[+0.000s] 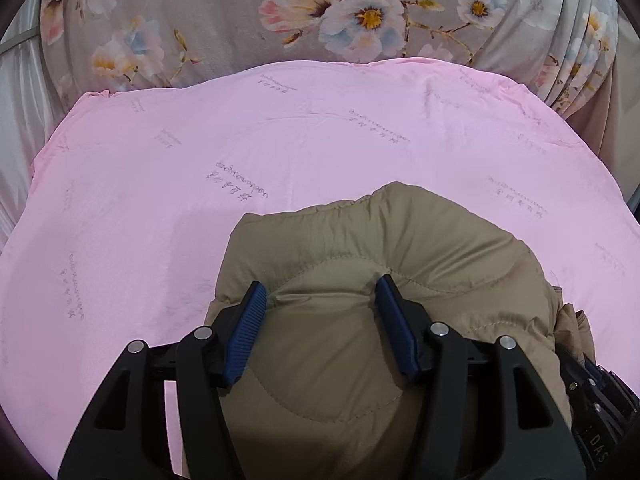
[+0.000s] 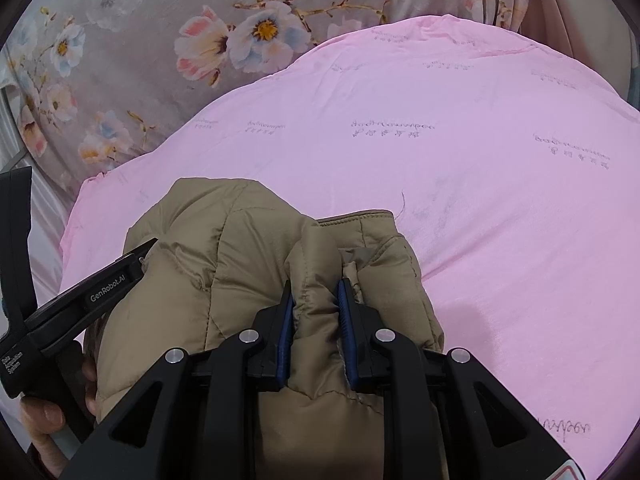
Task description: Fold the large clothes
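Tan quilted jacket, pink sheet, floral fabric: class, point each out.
Tan quilted jacket (image 1: 360,240): left wrist view, its puffy top panel.
Pink sheet (image 2: 480,220): right wrist view, bare stretch beside the jacket.
Floral fabric (image 1: 224,20): left wrist view, grey ground between blossoms.

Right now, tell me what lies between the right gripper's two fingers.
A pinched fold of the tan quilted jacket, clamped in the right gripper, seen in the right wrist view.

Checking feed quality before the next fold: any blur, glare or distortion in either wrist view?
Left wrist view: sharp, even soft light, no glare; fisheye bows the pink sheet and darkens the corners. Right wrist view: equally sharp, same bowing, with a faint shadow on the sheet right of the tan jacket.
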Tool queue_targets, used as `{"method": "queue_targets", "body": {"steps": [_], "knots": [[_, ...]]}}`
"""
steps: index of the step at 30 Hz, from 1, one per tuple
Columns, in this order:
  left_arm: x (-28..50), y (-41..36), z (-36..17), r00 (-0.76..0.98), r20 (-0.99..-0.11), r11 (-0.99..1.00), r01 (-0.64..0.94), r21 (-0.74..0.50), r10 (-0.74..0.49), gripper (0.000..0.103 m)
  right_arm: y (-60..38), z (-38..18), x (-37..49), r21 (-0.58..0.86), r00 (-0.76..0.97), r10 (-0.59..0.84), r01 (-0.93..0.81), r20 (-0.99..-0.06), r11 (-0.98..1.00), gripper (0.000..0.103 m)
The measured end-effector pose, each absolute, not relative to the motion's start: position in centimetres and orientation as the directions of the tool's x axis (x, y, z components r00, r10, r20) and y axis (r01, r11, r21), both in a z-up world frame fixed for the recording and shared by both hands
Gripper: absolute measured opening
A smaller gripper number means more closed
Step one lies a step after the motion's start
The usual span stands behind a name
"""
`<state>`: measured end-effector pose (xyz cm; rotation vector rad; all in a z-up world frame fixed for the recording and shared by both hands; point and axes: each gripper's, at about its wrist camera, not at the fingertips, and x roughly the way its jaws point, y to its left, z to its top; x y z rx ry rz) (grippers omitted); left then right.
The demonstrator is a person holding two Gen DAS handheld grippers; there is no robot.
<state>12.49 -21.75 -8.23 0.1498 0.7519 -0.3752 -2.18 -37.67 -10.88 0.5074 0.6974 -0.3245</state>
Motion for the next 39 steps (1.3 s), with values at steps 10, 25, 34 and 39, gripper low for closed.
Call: {"method": "queue_targets", "body": {"steps": [10, 25, 34, 39], "knots": [[14.5, -21.3, -8.2, 0.664, -0.695, 0.926, 0.377, -0.011, -0.278, 0.056, -37.9, -11.3, -0.1, 0.39, 0.76, -0.084, 0.421, -0.644, 0.819, 0.017], [16.4, -20.9, -8.3, 0.669, -0.687, 0.929, 0.368, -0.028, -0.285, 0.06, -38.7, -11.6, 1.1, 0.467, 0.786, -0.021, 0.389, -0.618, 0.794, 0.02], [15.6, -19.2, -7.6, 0.656, -0.676, 0.917, 0.391, -0.074, -0.335, 0.068, -39.2, -9.9, -0.7, 0.512, 0.774, 0.025, 0.394, -0.632, 0.763, 0.031], [13.4, -17.6, -5.6, 0.651, -0.649, 0.896, 0.429, -0.112, -0.393, 0.068, -39.3, -9.3, -0.6, 0.516, 0.742, 0.078, 0.383, -0.666, 0.766, 0.03]]}}
